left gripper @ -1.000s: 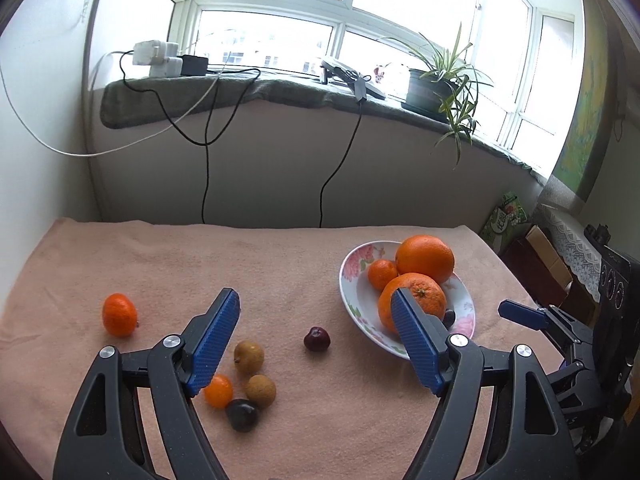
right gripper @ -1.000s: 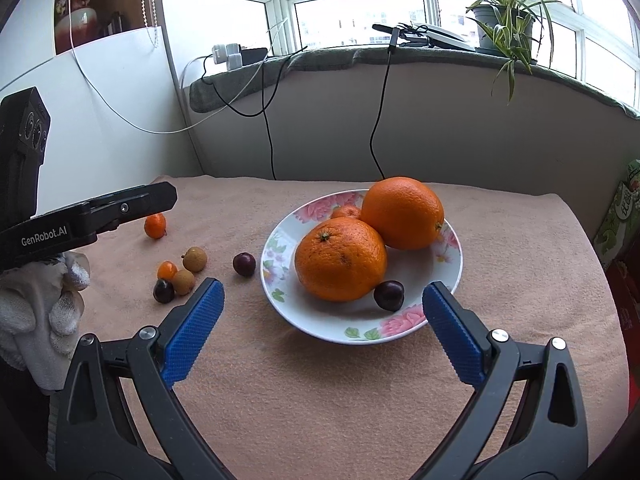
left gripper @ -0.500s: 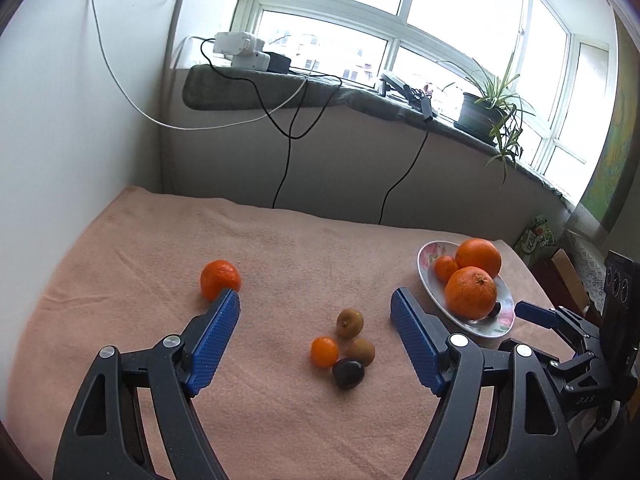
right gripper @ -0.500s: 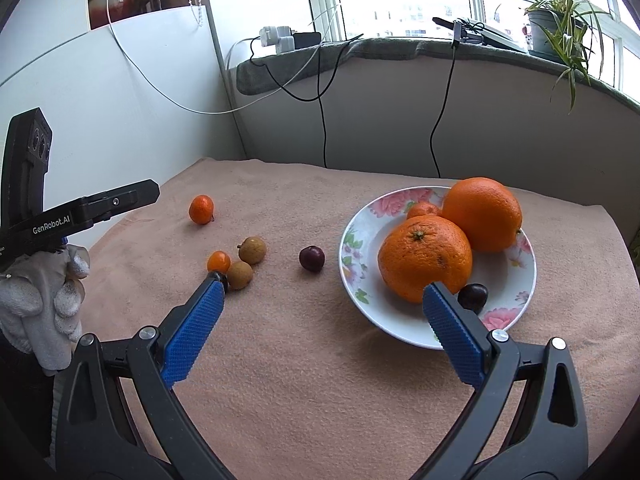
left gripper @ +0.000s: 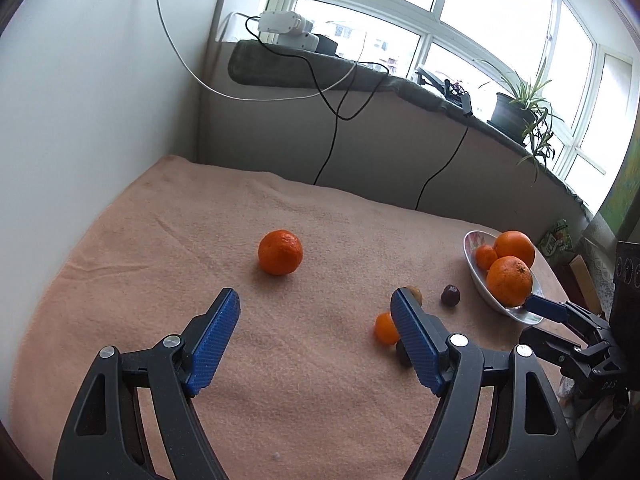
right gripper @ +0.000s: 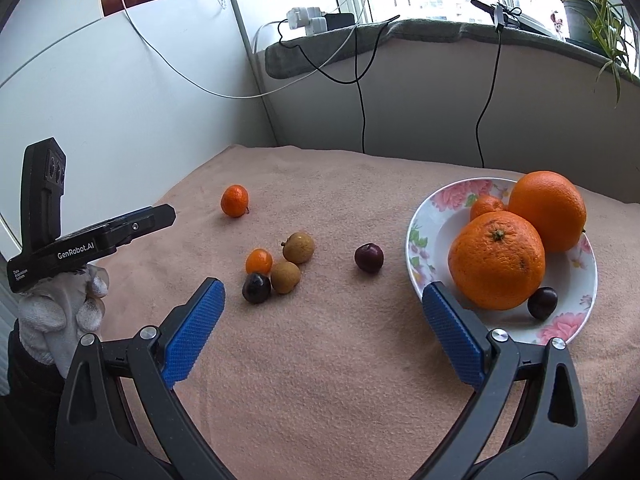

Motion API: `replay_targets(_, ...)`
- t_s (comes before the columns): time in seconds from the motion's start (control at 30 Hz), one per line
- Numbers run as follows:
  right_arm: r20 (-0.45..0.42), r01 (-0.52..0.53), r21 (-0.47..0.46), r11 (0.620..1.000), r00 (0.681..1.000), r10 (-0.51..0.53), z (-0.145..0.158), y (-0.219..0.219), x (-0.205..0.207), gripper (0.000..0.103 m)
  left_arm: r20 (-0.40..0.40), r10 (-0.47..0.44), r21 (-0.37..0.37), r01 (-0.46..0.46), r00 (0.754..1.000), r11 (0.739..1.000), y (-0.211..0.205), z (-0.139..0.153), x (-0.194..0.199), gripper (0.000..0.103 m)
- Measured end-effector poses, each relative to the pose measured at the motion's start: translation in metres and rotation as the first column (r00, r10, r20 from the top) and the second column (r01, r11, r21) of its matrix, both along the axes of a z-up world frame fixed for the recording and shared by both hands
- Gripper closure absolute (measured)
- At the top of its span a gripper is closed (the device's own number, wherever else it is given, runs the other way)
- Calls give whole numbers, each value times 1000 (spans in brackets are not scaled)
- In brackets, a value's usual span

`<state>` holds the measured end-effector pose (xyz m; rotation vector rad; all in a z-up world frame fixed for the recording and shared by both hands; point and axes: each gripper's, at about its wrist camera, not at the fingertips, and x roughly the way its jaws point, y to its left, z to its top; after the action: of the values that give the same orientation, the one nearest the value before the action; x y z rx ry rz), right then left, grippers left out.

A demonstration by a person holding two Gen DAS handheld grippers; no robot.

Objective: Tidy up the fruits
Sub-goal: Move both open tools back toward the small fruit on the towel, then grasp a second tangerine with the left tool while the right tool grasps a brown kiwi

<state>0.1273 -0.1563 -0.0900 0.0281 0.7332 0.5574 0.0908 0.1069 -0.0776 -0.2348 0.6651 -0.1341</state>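
Peach cloth covers the worktop. Six loose fruits lie on it: one mandarin far left, one kumquat, two longans, two cherries. Right, the plate holds two oranges, one mandarin, one cherry. Both hand-held grippers, left and right, gape empty.

On the surface a plate sits at the right, holding two large oranges, one behind the other, a small mandarin tucked behind them at the left, and a cherry in front. Just left of the plate, apart from it, lies a single cherry. Further left four small fruits cluster together, touching or nearly so. Well behind and left of that cluster a lone mandarin lies by itself. Behind the surface runs a windowsill with a potted plant at its right end
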Motion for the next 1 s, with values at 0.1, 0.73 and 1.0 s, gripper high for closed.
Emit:
replay_targets(0.1, -14, -6, -1, 1000, 1000, 6, -2, 8, 8, 12, -8, 3, -1, -3, 1000, 1000, 5, -3, 7, 25)
replay_targets(0.73, -117, -57, -32, 998, 992, 53, -29, 60, 57, 47, -74, -13, 4, 14, 997, 1000, 12, -22, 63, 34)
replay_targets(1.0, -131, -67, -45, 997, 990, 60, -36, 67, 67, 51, -109, -12, -16, 10, 994, 1000, 17, -35, 75, 37)
